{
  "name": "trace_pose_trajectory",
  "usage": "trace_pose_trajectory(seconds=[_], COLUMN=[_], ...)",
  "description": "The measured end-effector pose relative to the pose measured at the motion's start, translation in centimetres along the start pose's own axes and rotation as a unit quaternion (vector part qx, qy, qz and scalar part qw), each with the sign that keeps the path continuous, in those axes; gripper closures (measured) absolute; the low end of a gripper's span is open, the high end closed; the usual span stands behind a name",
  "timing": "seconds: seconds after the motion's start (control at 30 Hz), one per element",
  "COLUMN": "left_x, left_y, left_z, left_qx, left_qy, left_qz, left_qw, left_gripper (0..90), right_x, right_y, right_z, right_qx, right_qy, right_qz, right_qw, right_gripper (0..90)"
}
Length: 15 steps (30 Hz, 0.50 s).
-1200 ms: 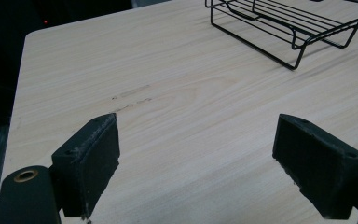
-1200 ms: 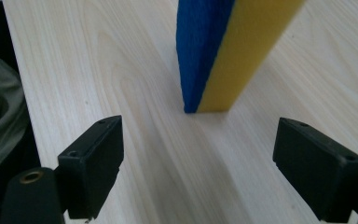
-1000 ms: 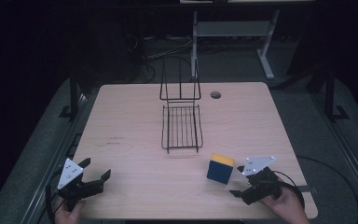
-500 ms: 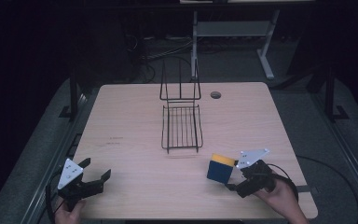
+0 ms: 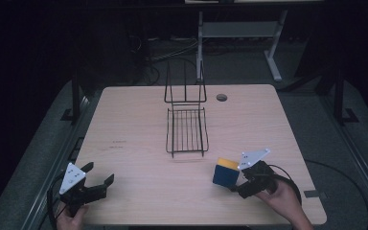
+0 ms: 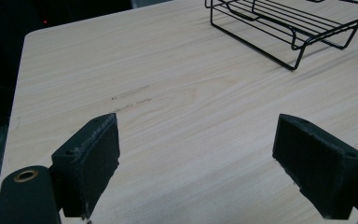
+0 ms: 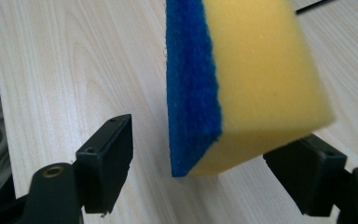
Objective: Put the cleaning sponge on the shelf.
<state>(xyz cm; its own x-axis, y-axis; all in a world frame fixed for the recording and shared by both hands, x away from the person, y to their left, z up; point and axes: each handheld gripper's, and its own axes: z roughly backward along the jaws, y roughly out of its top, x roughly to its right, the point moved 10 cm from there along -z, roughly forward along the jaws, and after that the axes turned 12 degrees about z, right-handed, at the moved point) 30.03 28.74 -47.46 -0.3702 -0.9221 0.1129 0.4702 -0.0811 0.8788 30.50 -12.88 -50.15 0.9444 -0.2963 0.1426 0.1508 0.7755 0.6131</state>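
A sponge [image 5: 226,172], yellow with a blue scouring face, stands on edge on the wooden table [image 5: 139,120] near its front right. My right gripper [image 5: 237,181] reaches it from the right, held by a hand. In the right gripper view the sponge [image 7: 251,79] sits between the jaws of the right gripper [image 7: 205,149]. The jaws have just been closing, but a gap still shows between the left pad [image 7: 109,158] and the blue face. My left gripper [image 5: 99,172] rests at the front left, open and empty, as the left gripper [image 6: 196,140] shows over bare wood.
A black wire rack [image 5: 187,129] with an upright back stands mid-table, and the same rack [image 6: 284,23] is at the top of the left gripper view. A round cable hole [image 5: 222,97] lies at the back right. Dark floor and desk legs surround the table.
My right gripper has moved a little left and away from the front edge, bringing its jaws around the sponge. The sponge and the left gripper have stayed put.
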Motion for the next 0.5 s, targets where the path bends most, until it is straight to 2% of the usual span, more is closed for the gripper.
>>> trace_pose_trajectory(seconds=[0.17,0.3,0.33,0.5], left_x=[-0.01,-0.04,-0.05,-0.08], left_y=[-0.01,-0.02,-0.01,-0.01], left_z=[0.02,0.02,0.03,0.05], left_qx=[0.000,0.000,-0.001,-0.001], left_qy=[0.000,0.001,0.000,0.001], left_qz=[0.000,0.000,0.000,-0.001], left_qw=[1.0000,1.0000,1.0000,1.0000], left_gripper=[14.1,14.1,14.1,14.1], right_x=[0.03,0.05,0.01,-0.03], right_y=[0.32,0.49,0.58,0.64], right_z=[-0.22,-0.34,-0.43,-0.47], right_qx=[-0.001,0.000,0.002,0.001], right_qy=[0.003,0.006,0.009,0.011], right_qz=[0.006,0.007,0.009,0.014], right_qw=[1.0000,1.0000,0.9999,0.9998], right_gripper=[31.4,33.5,38.3,43.9])
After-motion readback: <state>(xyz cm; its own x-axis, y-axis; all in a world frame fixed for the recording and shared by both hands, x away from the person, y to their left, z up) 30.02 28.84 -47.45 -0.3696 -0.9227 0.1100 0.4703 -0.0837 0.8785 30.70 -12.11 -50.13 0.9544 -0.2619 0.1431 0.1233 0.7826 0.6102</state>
